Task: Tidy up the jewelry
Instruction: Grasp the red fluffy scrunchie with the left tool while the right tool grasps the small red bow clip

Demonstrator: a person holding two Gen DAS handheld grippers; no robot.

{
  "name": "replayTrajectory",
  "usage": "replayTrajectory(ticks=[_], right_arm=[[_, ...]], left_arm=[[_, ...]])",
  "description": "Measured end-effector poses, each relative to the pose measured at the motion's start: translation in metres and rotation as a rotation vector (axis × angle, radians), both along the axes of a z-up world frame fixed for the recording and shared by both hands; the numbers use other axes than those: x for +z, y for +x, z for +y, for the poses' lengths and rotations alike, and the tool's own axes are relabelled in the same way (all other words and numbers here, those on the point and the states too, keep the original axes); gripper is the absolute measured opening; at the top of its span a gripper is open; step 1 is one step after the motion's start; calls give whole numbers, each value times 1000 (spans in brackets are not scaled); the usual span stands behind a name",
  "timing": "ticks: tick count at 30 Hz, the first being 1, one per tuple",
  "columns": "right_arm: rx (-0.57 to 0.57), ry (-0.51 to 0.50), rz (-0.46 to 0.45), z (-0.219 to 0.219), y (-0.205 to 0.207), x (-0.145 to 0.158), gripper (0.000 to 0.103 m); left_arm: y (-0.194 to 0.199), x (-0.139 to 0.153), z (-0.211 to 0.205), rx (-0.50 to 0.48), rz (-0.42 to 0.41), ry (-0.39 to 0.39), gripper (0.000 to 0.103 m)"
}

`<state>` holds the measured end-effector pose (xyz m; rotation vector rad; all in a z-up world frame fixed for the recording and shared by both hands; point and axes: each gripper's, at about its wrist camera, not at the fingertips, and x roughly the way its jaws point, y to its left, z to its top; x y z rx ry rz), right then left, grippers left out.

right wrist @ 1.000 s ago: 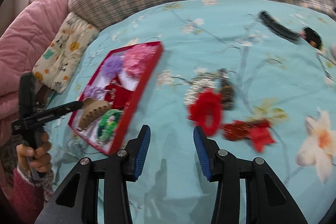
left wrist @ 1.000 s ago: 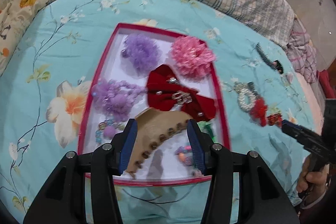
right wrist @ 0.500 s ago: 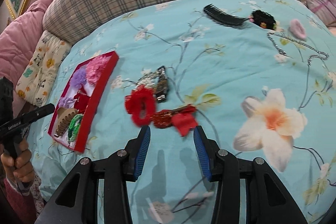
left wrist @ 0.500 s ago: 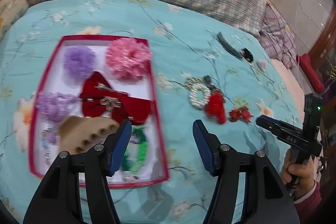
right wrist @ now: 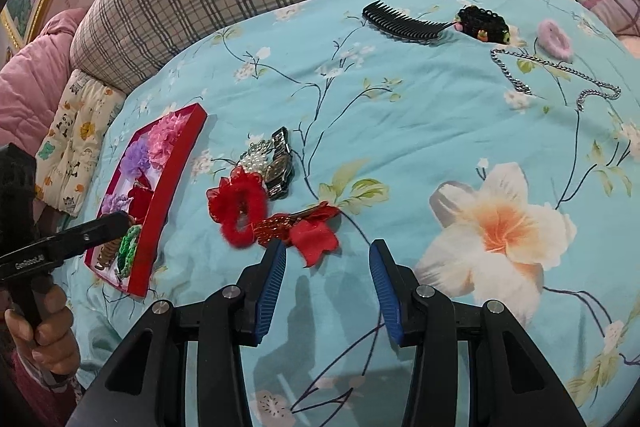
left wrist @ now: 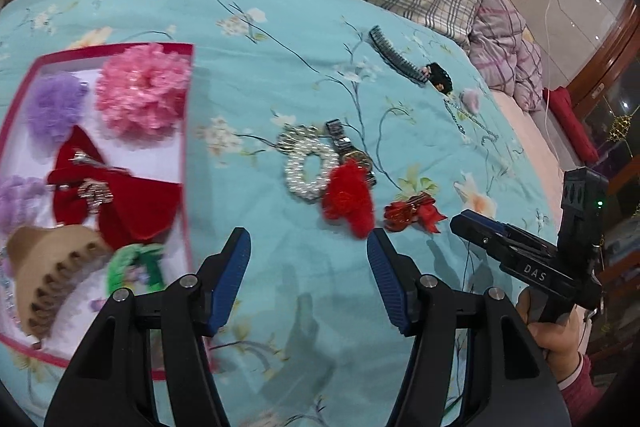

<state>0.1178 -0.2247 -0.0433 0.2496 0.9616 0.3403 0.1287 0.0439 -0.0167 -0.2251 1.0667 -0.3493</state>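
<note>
Red-rimmed tray (left wrist: 188, 163) holds several hair pieces; red scrunchie (right wrist: 238, 209), red bow (right wrist: 308, 229), watch (right wrist: 280, 167), comb (right wrist: 394, 19) remain loose on the bed (right wrist: 440, 107). Left hand-held gripper (left wrist: 308, 267) and right hand-held gripper (right wrist: 328, 273) both gape wide, holding nothing.

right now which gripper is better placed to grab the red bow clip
Right. The right gripper is open with the red bow clip just ahead of its fingers. The left gripper, also open, sits nearer the red tray.

My left view's edge cuts the red tray (left wrist: 186, 147); beige claw clip (left wrist: 48, 267) hides items beneath; green scrunchie (left wrist: 136, 267) blurred.
</note>
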Motion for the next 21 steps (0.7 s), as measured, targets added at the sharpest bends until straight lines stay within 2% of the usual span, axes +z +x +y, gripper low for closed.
replayTrajectory(ticks=[12,13,15,17,21], right_arm=[[-26,17,11,-14,6,-6,46],[-28,17,13,-15,6,-7,46],[-29,20,18,-16,7,-9,46],[-26,23,21,-17,7,-10,46],[-4,33,23,-12,10,-11,47]], left_arm=[[35,-49,-46,-45,111,-66,59],[37,-53,-49,-47,116,-67,56],[40,-56,-51,-57,118,-66,26],[40,-60,-52,-72,124,-72,12],[34,-55,-47,-78,93,-54,8]])
